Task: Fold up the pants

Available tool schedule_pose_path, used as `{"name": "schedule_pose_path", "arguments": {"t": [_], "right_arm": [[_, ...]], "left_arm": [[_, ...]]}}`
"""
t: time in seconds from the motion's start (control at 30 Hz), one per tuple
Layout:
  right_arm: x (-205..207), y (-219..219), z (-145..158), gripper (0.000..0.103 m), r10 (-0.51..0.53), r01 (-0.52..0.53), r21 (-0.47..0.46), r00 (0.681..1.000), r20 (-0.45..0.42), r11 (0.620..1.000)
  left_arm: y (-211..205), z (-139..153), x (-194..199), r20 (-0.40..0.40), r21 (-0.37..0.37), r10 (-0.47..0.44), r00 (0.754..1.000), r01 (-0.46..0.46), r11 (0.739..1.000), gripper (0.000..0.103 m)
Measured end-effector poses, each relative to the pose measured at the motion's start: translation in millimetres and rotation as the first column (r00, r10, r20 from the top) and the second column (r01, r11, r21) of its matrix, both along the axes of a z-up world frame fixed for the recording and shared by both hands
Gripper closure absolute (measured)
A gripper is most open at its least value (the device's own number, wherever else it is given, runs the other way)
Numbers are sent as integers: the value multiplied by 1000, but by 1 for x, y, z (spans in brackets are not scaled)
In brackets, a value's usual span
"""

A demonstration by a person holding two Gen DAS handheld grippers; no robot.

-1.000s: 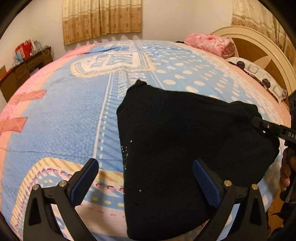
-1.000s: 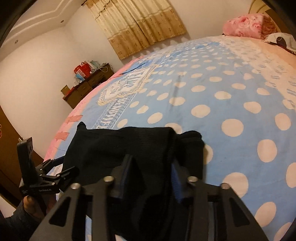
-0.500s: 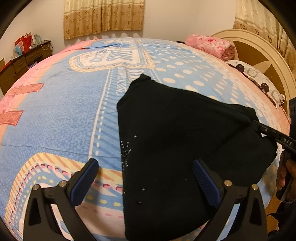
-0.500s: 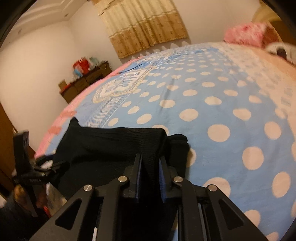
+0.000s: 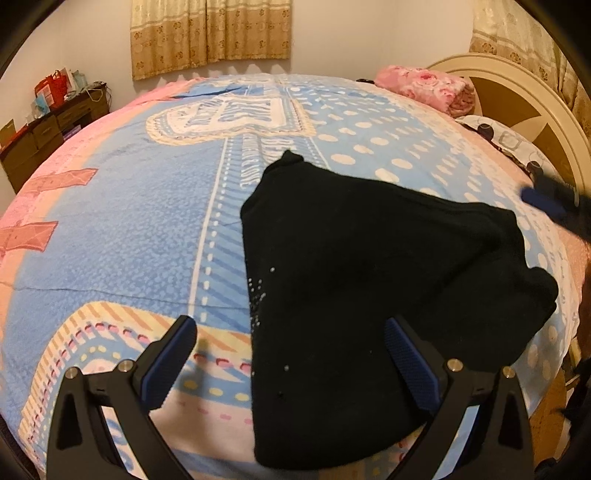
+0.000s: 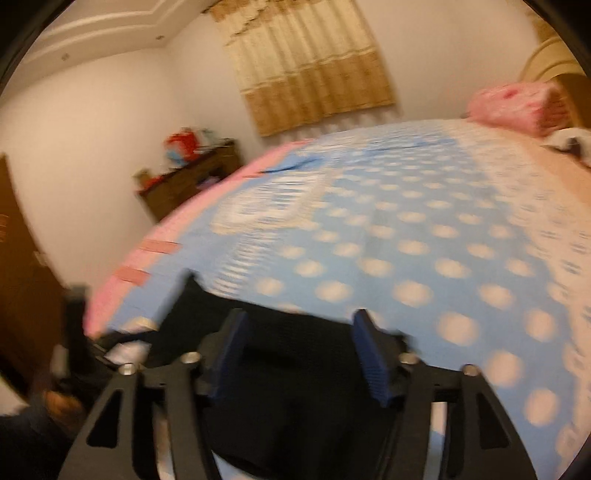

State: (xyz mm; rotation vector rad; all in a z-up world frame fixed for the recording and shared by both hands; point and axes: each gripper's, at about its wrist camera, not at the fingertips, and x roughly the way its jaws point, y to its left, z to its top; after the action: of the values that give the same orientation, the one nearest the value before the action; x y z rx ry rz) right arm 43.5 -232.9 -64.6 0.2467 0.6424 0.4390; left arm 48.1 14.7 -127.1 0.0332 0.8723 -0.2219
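Observation:
The black pants [image 5: 369, 280] lie folded in a compact wedge on the blue and pink bedspread [image 5: 129, 229], near the bed's front right edge. My left gripper [image 5: 291, 354] is open and empty, hovering over the pants' near left edge. My right gripper [image 6: 299, 339] is open with the pants [image 6: 295, 387] below and between its fingers, holding nothing. In the left wrist view the right gripper [image 5: 554, 206] is a blur at the far right, above the pants' right corner.
A pink folded blanket [image 5: 428, 88] and a patterned pillow [image 5: 506, 136] lie by the cream headboard [image 5: 528, 96]. A dark wooden dresser [image 5: 44, 136] with red bags stands at the left wall. Curtains [image 5: 210, 33] hang behind the bed.
My right gripper has opened, let go of the pants and lifted away from them; its view is motion-blurred. The left gripper stays open, shifted slightly.

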Motion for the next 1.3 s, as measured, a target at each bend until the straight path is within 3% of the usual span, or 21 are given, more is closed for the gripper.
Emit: {"name": "schedule_pose_path", "arguments": {"t": [0.1,0.2,0.27,0.37,0.43,0.47,0.5,0.57,0.63,0.73,0.77,0.83,0.87,0.9,1.0,1.07,1.13,1.3], "right_arm": [[49,46,-2,36,200,-186,121,973,-117,975],[93,95,-16,36,313,-286,151,927,-208,946],[119,118,-32,36,349,-302,192,890,-294,934],[146,145,-53,36,368,-323,179,853,-370,929],[154,154,-62,50,392,-341,197,835,-386,919],[158,157,-64,73,406,-350,209,826,-392,913],[160,159,-65,81,408,-349,214,825,-391,912],[161,165,-65,90,394,-350,183,838,-377,919],[166,168,-66,92,365,-334,148,857,-362,931],[172,169,-71,91,380,-338,175,842,-382,925],[167,165,-65,91,395,-351,183,844,-362,918],[155,150,-49,71,403,-357,194,857,-320,913],[145,134,-38,41,386,-338,202,874,-293,919],[133,116,-27,25,351,-305,202,900,-258,931],[92,64,-5,24,243,-214,166,954,-177,963],[60,25,-5,23,98,-88,70,982,-160,994],[35,-7,-13,23,-1,4,23,988,-152,1000],[-5,-63,-54,23,-99,127,111,970,-223,986]], "left_arm": [[2,0,-5,0,6,1,1000,-1,1000,0],[6,-2,-10,-2,-6,7,1000,-7,1000,0],[9,-4,-12,-6,-25,14,1000,-14,1000,0],[8,-6,-12,-2,-26,11,1000,-11,1000,0],[9,-7,-11,-4,-33,10,1000,-10,999,0],[10,-9,-11,-8,-42,11,1000,-11,999,0],[11,-10,-10,-13,-50,11,1000,-12,999,0],[13,-12,-9,-22,-68,14,1000,-15,998,0],[12,-12,-10,-16,-62,11,1000,-12,998,0],[10,-11,-11,-11,-56,13,1000,-14,998,0],[10,-10,-11,-11,-54,17,1000,-17,998,0],[8,-7,-12,-5,-43,22,1000,-22,999,0],[7,-5,-12,-3,-36,20,1000,-20,999,0],[5,-3,-12,1,-29,19,1000,-19,999,0],[8,6,-10,27,-36,30,999,-29,999,0],[12,12,-6,32,-70,34,999,-32,997,0],[13,13,0,21,-87,36,999,-34,996,0],[11,4,19,-13,-75,40,999,-41,996,0]]}}
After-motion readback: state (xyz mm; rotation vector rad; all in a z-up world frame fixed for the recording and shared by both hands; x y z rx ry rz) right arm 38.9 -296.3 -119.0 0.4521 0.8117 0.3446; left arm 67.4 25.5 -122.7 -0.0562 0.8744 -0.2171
